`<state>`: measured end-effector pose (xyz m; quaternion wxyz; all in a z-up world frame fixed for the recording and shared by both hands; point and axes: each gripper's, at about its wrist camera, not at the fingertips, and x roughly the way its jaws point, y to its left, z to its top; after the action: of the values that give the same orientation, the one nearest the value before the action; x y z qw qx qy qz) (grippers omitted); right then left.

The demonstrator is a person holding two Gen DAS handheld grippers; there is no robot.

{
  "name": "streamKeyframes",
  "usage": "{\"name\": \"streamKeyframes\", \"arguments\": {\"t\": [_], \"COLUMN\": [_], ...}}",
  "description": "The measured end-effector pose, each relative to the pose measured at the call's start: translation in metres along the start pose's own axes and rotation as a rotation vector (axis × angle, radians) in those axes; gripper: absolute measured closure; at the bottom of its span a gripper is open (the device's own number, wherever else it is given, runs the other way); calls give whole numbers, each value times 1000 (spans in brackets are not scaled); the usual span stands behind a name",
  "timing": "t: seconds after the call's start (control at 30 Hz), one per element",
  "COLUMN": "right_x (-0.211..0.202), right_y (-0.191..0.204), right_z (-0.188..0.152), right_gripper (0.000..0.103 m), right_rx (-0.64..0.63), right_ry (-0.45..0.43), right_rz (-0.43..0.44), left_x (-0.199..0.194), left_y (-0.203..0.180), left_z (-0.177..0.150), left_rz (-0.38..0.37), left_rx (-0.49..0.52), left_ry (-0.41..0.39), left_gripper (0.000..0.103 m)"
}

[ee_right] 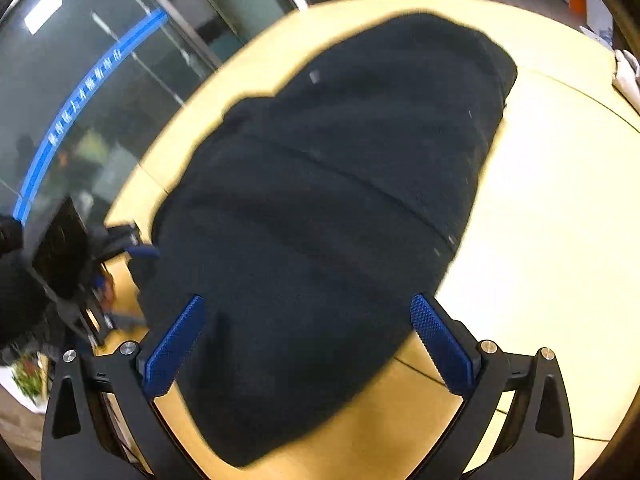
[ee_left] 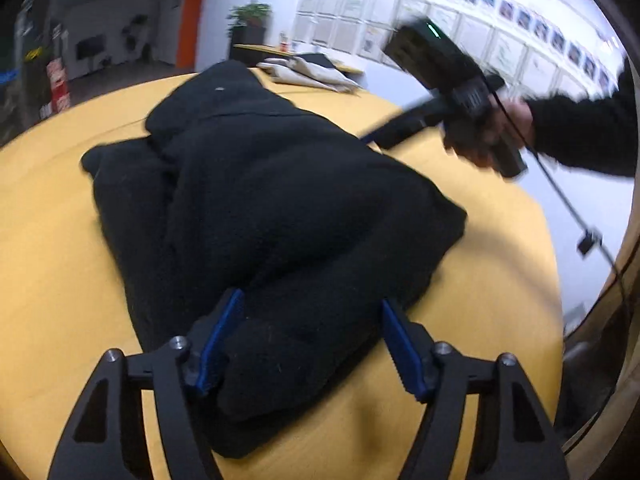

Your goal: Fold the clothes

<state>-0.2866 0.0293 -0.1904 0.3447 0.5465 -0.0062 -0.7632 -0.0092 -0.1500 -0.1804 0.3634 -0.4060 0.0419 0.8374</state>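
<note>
The yellow table (ee_left: 500, 240) carries everything, and the black garment (ee_left: 260, 184) lies on it as a thick, partly folded bundle, directly ahead of both tongs. The left gripper (ee_left: 312, 320) is released, its blue pads (ee_left: 224, 332) spread on both sides of the near end of the fabric without pinching it. The right gripper (ee_right: 308, 344) is also released, hovering above the cloth with nothing between its pads. In my judgement the bulky fleece may spring open or slide on the smooth wood if only one layer is caught, so the fold could become uneven. A small pale tag (ee_right: 315, 77) sits far ahead of the right tongs; its text cannot be read.
</note>
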Motion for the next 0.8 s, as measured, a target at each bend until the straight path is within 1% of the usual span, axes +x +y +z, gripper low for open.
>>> {"name": "streamKeyframes", "arguments": {"t": [0.07,0.2,0.27,0.33,0.37,0.43,0.5,0.63,0.67,0.73,0.8], "right_x": [3,1,-4,-8,-10,-15,-21,-29,-30,-35,-43], "right_y": [2,5,5,8,10,21,36,59,63,73,82], "right_z": [-5,-8,-8,-4,-2,1,5,13,14,17,19], "right_gripper": [0,0,0,0,0,0,0,0,0,0,0], "right_rx": [-12,18,38,70,86,101,101,123,135,146,132], "right_ry": [15,4,-6,-7,-4,7,22,70,83,102,116], "right_rz": [-2,-15,-43,-75,-92,-131,-170,-250,-267,-306,-344], "left_x": [-4,-24,-34,-44,-50,-60,-69,-65,-62,-57,-58], "left_y": [4,6,7,8,9,10,8,-15,-21,-30,-37], "left_z": [3,27,39,52,58,70,82,100,101,106,108], "left_rz": [8,83,120,157,176,213,259,440,466,491,506], "left_rx": [-34,-165,-230,-295,-328,-393,-447,-409,-404,-409,-434], "left_ry": [1,7,9,12,13,16,23,98,117,143,145], "left_gripper": [31,29,24,14,12,5,3,1,1,1,1]}}
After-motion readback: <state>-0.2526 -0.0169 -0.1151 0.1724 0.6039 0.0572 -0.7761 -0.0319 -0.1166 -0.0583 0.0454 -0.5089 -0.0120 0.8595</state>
